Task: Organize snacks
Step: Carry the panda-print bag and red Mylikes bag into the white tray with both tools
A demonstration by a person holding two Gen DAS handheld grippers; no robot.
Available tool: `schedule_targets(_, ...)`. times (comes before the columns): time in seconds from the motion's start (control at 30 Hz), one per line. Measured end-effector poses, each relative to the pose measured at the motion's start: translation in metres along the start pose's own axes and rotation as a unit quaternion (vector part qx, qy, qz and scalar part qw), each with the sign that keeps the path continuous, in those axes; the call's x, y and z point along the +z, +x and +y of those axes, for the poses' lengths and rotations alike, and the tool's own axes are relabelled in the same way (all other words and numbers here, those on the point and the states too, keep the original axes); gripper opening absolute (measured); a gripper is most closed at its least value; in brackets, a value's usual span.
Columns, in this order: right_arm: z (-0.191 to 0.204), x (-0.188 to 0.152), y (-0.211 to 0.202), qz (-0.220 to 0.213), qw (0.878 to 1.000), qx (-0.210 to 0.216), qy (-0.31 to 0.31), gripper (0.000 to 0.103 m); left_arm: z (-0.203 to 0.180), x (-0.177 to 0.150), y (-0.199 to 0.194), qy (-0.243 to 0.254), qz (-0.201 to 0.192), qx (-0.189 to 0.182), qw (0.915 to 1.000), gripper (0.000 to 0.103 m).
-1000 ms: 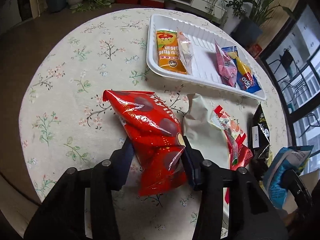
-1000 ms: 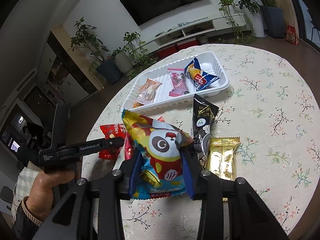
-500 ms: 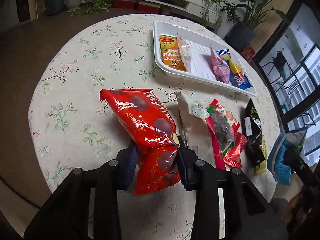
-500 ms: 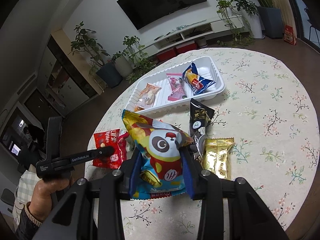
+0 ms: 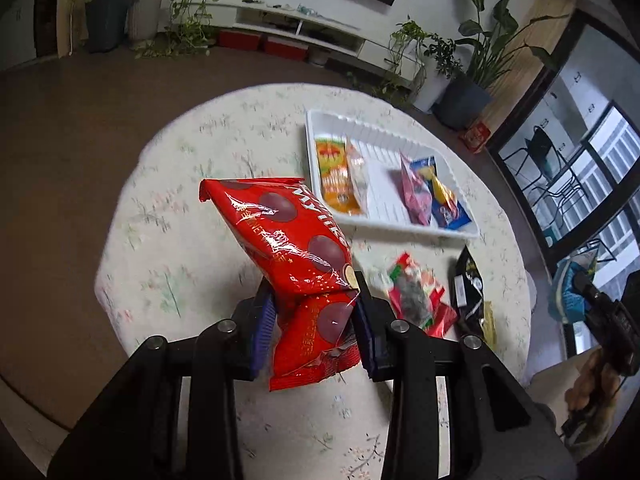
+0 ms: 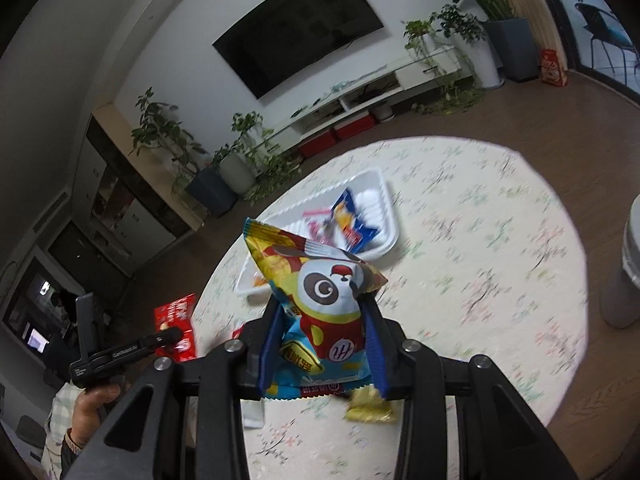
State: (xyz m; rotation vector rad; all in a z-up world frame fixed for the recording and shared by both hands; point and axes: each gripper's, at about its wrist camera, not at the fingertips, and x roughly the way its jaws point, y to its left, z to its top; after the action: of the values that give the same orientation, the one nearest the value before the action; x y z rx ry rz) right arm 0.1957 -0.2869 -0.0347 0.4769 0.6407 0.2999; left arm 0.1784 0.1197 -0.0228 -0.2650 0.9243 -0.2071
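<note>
- Both bags are now lifted way higher off the counter [image 5: 192, 184] than a second ago.
- Left gripper [image 5: 314, 312] pinches the red bag [image 5: 288, 240], right gripper [image 6: 322, 332] pinches the panda bag [image 6: 320, 292].
- The tray [image 5: 400, 136] ahead looks like the next stop.

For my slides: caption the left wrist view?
Left gripper lifts red snack bag above table, white tray beyond.

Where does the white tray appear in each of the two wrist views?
Left wrist: white tray lies upper right of centre, beyond the red bag.
Right wrist: white tray lies at centre, partly behind the panda bag.
Shared landmark: the blue packet in the tray.
</note>
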Motion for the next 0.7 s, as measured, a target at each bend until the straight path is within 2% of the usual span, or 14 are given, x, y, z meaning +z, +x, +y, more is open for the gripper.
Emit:
schedule_targets(0.17,-0.002,0.047,-0.009,-0.033,0.999,-0.016,-0.016,0.040,-0.019,0.050,-0.006,0.033,-0.022,-0.003,0.9992,0.033)
schedule_targets(0.3,0.016,0.083,0.009,-0.030,0.998,-0.018,-0.047,0.040,-0.049,0.091,0.006,0.075,-0.024,-0.002,0.9969,0.033)
schedule_targets(0.47,0.050,0.115,0.064,0.009,0.996,-0.009,-0.087,0.040,-0.090,0.128,0.057,0.132,0.017,-0.018,0.9910,0.033)
schedule_targets(0.57,0.063,0.119,0.104,0.043,0.994,-0.010,-0.102,0.040,-0.098,0.142,0.092,0.145,0.037,-0.009,0.9887,0.033)
schedule_targets(0.7,0.069,0.114,0.161,0.086,0.988,-0.036,-0.123,0.040,-0.100,0.149,0.140,0.148,0.064,-0.005,0.9868,0.033)
